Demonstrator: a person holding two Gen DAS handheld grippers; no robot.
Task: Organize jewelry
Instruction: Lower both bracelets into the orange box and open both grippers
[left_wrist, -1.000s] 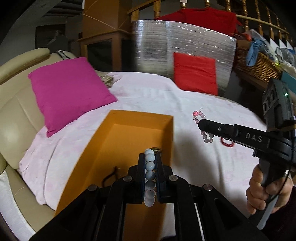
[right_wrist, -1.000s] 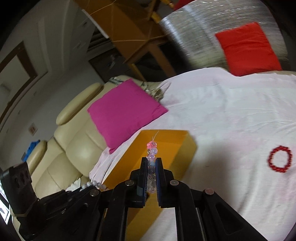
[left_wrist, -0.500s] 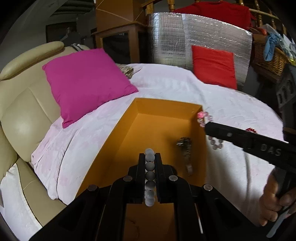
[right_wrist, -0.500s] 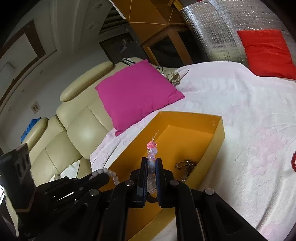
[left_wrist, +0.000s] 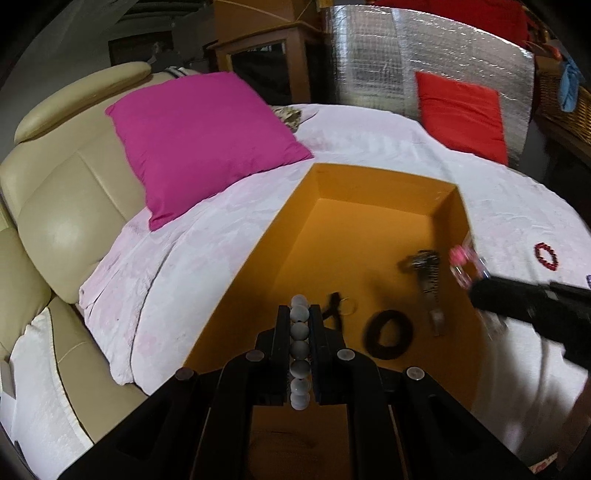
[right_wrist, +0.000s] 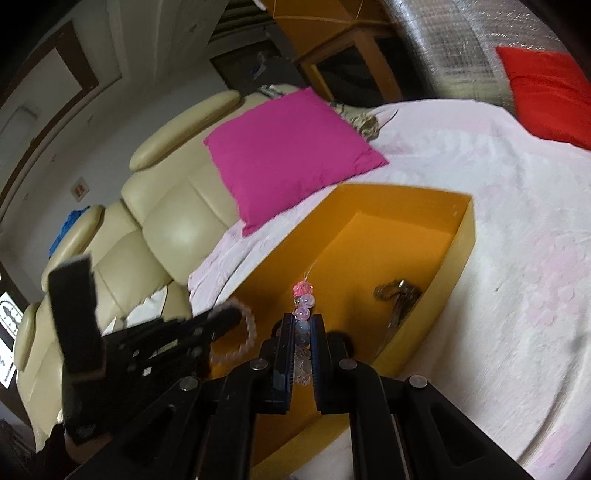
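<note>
The left gripper (left_wrist: 300, 314) is clamped on a grey bead bracelet (left_wrist: 299, 350) and the right gripper (right_wrist: 303, 325) on a pink bead bracelet (right_wrist: 303, 314) — both held over the near end of the orange box (left_wrist: 369, 181). On the box floor beyond lie a black ring (left_wrist: 388, 334) and a metal chain (left_wrist: 424, 269) at about two o'clock; farther out, at three o'clock, a red bracelet (left_wrist: 546, 255) sits on the white cloth (left_wrist: 221, 236).
</note>
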